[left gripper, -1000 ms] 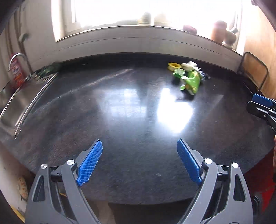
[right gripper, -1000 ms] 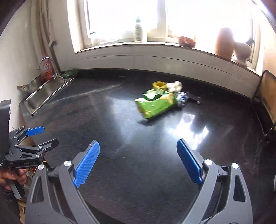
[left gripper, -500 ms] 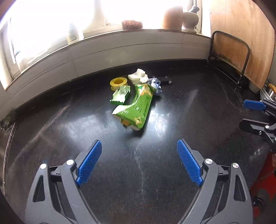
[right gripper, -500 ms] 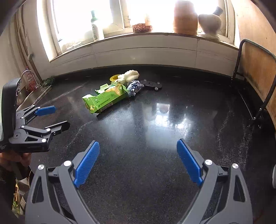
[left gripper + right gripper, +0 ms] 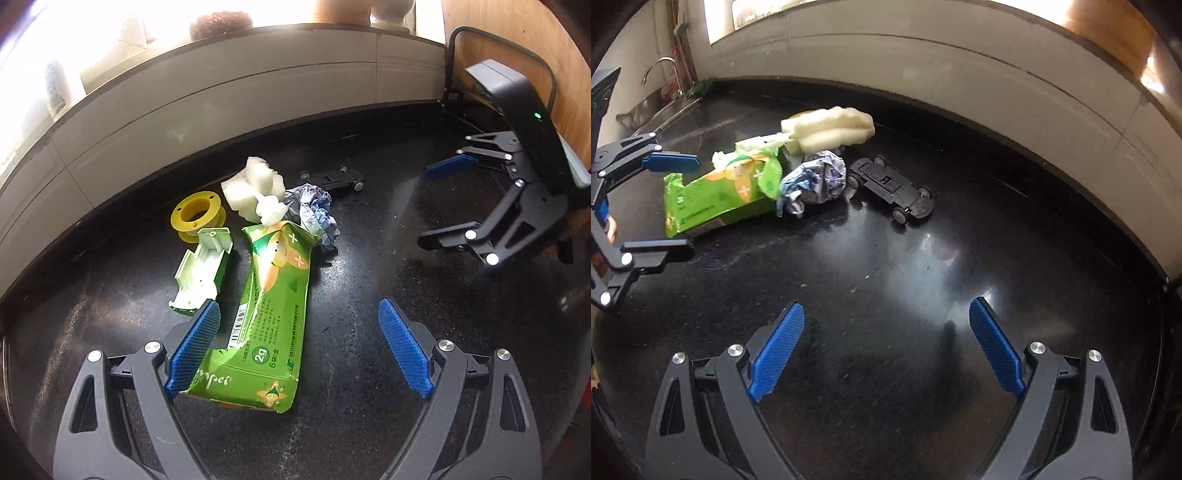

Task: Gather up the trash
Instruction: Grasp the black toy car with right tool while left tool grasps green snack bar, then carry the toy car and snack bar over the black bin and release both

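The black counter [image 5: 369, 295] runs back to a pale tiled wall [image 5: 221, 92] that curves across the top of both views; in the right wrist view a sink [image 5: 653, 107] with a tap sits at the upper left corner. The lower centre and right of the right wrist view show bare, shiny counter with nothing on it, and the right half of the left wrist view is likewise free apart from the other tool.

The trash lies in one cluster. The green packet [image 5: 269, 314] lies flat, its long axis running from the lower centre of the left wrist view up toward the middle, torn mouth at the far end. The left gripper [image 5: 299, 350] is spread wide with nothing held; its left finger pad [image 5: 192, 350] overlaps the packet's near left edge, though I cannot tell if they touch. The packet's near end sits between the two fingers.

Just left of the packet is a small green and white box [image 5: 203, 273], and beyond it a yellow reel [image 5: 195, 218]. At the packet's mouth sit white foam pieces [image 5: 255, 192] and a crumpled blue wrapper [image 5: 314, 214], touching one another. A black toy car [image 5: 890, 188] lies upside down just beyond the wrapper.

The right gripper [image 5: 886, 350] is also wide open and holds nothing, hovering over bare counter, well apart from the cluster.
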Demonstrator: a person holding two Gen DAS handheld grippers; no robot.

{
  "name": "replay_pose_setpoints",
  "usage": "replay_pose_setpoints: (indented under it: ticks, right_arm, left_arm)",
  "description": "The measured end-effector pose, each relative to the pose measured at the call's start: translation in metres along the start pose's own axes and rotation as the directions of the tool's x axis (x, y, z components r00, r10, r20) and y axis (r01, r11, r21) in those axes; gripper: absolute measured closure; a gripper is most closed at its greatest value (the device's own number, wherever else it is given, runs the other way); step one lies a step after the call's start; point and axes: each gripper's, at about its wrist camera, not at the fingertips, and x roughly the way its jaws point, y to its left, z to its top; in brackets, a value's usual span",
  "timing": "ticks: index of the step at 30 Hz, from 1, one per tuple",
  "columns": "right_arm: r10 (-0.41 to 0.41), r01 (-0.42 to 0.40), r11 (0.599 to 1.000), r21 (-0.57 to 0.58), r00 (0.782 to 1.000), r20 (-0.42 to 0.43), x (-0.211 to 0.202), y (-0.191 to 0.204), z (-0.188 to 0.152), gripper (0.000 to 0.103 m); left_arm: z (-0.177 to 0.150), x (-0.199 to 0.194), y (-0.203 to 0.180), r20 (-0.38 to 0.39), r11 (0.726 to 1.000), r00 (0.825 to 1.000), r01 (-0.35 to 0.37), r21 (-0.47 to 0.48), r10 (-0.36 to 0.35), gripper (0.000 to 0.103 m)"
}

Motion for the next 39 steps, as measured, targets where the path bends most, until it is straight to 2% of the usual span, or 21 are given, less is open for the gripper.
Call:
replay_pose_setpoints:
  ticks: [4, 7, 11, 12, 13, 14, 15, 17, 20, 25, 31, 34, 39]
  right_arm:
    - [0.081, -0.082, 0.995, -0.051, 0.997, -0.017, 0.030, -0.023, 0.031, 0.013]
    - [0.101, -0.101, 0.990, -0.098, 0.995, 0.000, 0.045, -0.032, 0.054, 0.013]
    - [0.139, -0.136, 0.981, -0.137, 0.990, 0.010, 0.058, -0.040, 0.074, 0.014]
    - [0.145, -0.141, 0.979, -0.147, 0.989, 0.015, 0.061, -0.040, 0.078, 0.017]
    - [0.152, -0.146, 0.978, -0.152, 0.988, 0.022, 0.062, -0.039, 0.080, 0.020]
    - [0.162, -0.155, 0.975, -0.161, 0.986, 0.031, 0.061, -0.037, 0.081, 0.032]
    - [0.172, -0.163, 0.972, -0.171, 0.984, 0.038, 0.060, -0.035, 0.083, 0.050]
    - [0.186, -0.176, 0.967, -0.187, 0.982, 0.038, 0.057, -0.029, 0.084, 0.072]
    - [0.160, -0.154, 0.972, -0.177, 0.987, 0.019, 0.052, -0.017, 0.081, 0.072]
    - [0.015, -0.014, 0.997, -0.081, 1.000, 0.012, 0.030, 0.005, 0.054, 0.072]
    - [-0.139, 0.135, 0.989, 0.065, 0.988, 0.070, -0.030, 0.052, -0.005, 0.072]
    - [-0.150, 0.132, 0.978, 0.160, 0.983, 0.104, -0.067, 0.090, -0.038, 0.072]
    - [-0.157, 0.112, 0.947, 0.301, 0.979, 0.130, -0.111, 0.155, -0.082, 0.072]
  left_arm:
    - [0.001, 0.018, 0.000, -0.026, 1.000, 1.000, 0.005, 0.025, -0.004, 0.018]
    - [0.001, 0.028, 0.004, -0.047, 0.999, 0.999, 0.024, 0.021, -0.023, 0.020]
    - [-0.002, 0.037, 0.010, -0.056, 0.999, 0.997, 0.048, 0.011, -0.047, 0.029]
    - [-0.002, 0.037, 0.012, -0.055, 0.998, 0.997, 0.057, 0.003, -0.057, 0.032]
    - [-0.002, 0.037, 0.014, -0.055, 0.998, 0.997, 0.062, -0.002, -0.062, 0.036]
    - [-0.002, 0.035, 0.016, -0.053, 0.998, 0.996, 0.067, -0.010, -0.067, 0.049]
    - [-0.003, 0.034, 0.018, -0.057, 0.997, 0.995, 0.076, -0.022, -0.077, 0.055]
    - [-0.006, 0.030, 0.020, -0.064, 0.997, 0.995, 0.069, -0.025, -0.070, 0.058]
    - [-0.013, 0.022, 0.014, -0.064, 0.999, 0.997, 0.043, -0.029, -0.045, 0.062]
    - [-0.029, -0.002, 0.009, -0.079, 0.996, 0.996, 0.032, -0.088, -0.039, 0.067]
    - [-0.061, -0.037, -0.004, -0.104, 0.989, 0.995, -0.010, -0.145, -0.005, 0.069]
    - [-0.081, -0.057, -0.015, -0.101, 0.980, 0.995, -0.015, -0.199, -0.006, 0.068]
    - [-0.113, -0.098, -0.029, -0.078, 0.969, 0.996, -0.069, -0.237, 0.052, 0.068]
